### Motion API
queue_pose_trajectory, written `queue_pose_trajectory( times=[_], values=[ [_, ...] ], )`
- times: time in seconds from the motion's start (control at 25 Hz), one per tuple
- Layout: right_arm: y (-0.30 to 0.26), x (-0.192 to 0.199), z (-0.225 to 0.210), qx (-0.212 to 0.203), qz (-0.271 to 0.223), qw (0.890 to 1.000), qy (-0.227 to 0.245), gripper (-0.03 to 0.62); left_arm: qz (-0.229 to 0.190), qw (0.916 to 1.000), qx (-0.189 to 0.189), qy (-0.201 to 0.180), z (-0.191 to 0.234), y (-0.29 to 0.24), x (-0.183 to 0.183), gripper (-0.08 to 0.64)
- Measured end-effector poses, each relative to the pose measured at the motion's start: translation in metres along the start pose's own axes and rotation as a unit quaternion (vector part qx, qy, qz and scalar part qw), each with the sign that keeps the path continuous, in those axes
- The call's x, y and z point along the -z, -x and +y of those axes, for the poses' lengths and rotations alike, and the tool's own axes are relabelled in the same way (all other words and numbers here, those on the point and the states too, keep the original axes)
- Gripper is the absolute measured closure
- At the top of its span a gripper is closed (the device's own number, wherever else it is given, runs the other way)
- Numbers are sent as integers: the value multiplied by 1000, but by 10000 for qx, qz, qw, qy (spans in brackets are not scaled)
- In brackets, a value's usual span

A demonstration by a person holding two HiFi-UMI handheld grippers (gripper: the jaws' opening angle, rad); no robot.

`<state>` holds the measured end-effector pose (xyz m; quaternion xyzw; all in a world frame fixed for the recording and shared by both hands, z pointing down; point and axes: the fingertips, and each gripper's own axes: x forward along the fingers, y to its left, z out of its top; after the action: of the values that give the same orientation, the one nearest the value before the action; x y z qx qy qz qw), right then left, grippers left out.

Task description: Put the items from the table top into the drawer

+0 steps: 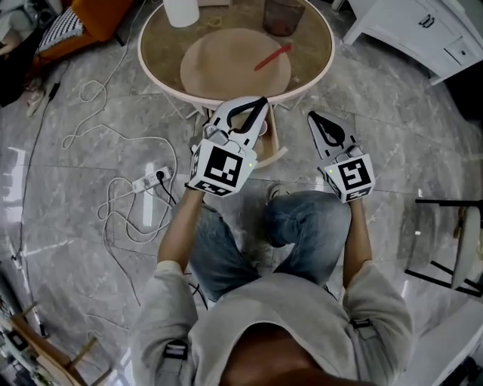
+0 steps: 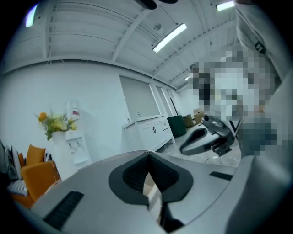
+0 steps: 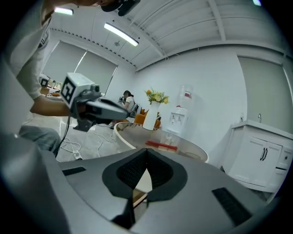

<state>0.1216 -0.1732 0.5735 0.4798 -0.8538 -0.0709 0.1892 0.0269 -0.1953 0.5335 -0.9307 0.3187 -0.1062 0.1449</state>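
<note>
Both shut, pointing forward: left hand-held gripper [image 1: 261, 101], right hand-held gripper [image 1: 312, 116].

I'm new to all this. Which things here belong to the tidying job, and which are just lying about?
For the job:
round table, red stick, dark cup, white vase, left gripper and right gripper, both shut and empty.

Just lying about:
power strip and cables on the floor, white cabinet, orange chair.

Stick-like item [image 1: 272, 56] on table [image 1: 162, 71], vase [image 1: 181, 10] behind left, maybe cup [image 1: 284, 15] behind right

Round table [image 1: 157, 47] — red stick [image 1: 272, 56], vase [image 1: 181, 11].
</note>
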Motion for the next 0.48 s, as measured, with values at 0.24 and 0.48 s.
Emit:
queue_pose_trajectory(
  times=[0.24,0.48],
  values=[
    [2,-3,0,46,-111,9999,-122,569,478,9931,-6,-1066,60,-55,-41,545],
    [4,-2,-1,6,-140,9997,-201,569,1539,9847,699,-423,74,-123,15,541]
  ],
)
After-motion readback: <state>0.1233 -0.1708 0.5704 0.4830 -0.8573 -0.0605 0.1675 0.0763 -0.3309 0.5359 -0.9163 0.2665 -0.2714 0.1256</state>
